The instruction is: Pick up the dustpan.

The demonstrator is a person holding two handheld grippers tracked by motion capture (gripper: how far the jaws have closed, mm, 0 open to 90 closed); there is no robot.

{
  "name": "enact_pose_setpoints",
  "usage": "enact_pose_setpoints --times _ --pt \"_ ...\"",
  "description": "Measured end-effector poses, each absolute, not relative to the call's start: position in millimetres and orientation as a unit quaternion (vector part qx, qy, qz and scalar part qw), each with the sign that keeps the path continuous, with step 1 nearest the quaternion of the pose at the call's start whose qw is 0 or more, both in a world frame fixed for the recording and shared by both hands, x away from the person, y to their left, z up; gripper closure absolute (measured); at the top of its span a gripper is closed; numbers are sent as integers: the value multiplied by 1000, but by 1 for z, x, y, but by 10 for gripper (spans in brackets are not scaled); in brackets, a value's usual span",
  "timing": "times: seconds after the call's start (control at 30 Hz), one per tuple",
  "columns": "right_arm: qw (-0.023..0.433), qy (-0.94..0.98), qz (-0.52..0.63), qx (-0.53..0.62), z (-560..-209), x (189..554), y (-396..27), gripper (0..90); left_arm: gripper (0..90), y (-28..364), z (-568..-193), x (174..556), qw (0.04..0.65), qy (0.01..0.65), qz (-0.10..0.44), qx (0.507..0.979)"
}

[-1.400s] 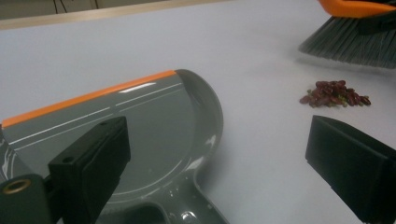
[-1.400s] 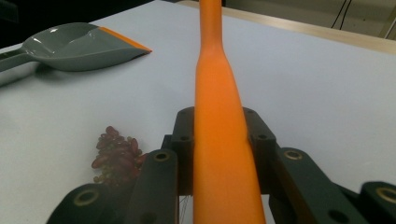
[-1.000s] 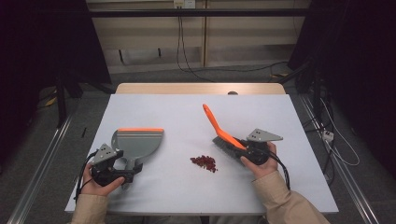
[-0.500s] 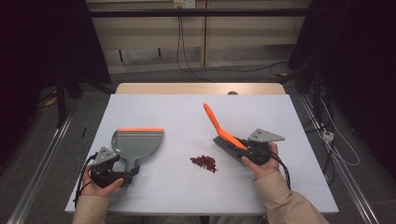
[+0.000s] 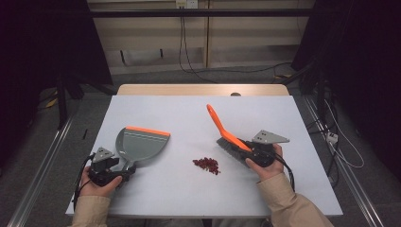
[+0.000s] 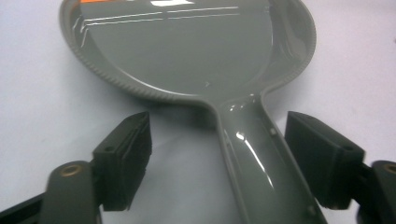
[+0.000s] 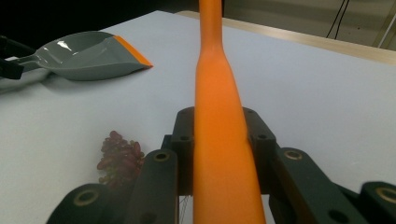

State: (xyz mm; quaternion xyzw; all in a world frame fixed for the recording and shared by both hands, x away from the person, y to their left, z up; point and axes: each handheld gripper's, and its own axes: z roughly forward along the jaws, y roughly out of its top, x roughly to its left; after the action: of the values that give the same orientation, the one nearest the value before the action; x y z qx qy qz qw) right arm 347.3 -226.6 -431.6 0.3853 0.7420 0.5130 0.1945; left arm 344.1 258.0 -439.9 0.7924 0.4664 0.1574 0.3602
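Since the earlier frame our left claw (image 5: 124,171) has been closing its jaws about the dustpan handle (image 6: 259,154), which lies between them; one pad stands at the handle's edge, the other apart, so no grip yet. Our right claw (image 5: 246,147) is clamped on the orange brush (image 5: 222,128) at right of centre, bristles on the desk (image 5: 283,189). The grey dustpan (image 5: 142,144) lies flat at lower left, and the red crumbs (image 5: 206,164) sit between the two tools. We judge the pan light, stiff and glossy, thus slippery; we take it on the handle near the scoop, squarely, so it cannot twist.
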Motion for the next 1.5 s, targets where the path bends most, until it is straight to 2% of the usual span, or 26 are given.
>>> enact_pose_setpoints --times 0.2,0.4,0.43,0.5,0.53,0.7,1.1,1.5 --pt "194 741 514 385 -431 347 -227 710 341 249 -440 357 340 481 137 797" --pt "196 741 512 388 -432 347 -228 710 454 243 -442 367 307 488 141 805" --pt "195 740 513 389 -432 347 -228 710 485 244 -442 367 304 488 142 806" --pt "196 740 513 388 -432 347 -228 710 608 246 -441 367 304 488 149 805" --pt "195 740 514 388 -432 348 -228 710 622 249 -441 367 315 483 147 803" --pt "194 739 514 390 -432 346 -228 710 623 249 -438 366 316 470 154 810" --pt "189 737 518 390 -433 348 -228 710 622 243 -426 356 349 420 102 832" --pt "189 737 516 393 -434 349 -227 710 622 228 -415 338 366 340 32 866"
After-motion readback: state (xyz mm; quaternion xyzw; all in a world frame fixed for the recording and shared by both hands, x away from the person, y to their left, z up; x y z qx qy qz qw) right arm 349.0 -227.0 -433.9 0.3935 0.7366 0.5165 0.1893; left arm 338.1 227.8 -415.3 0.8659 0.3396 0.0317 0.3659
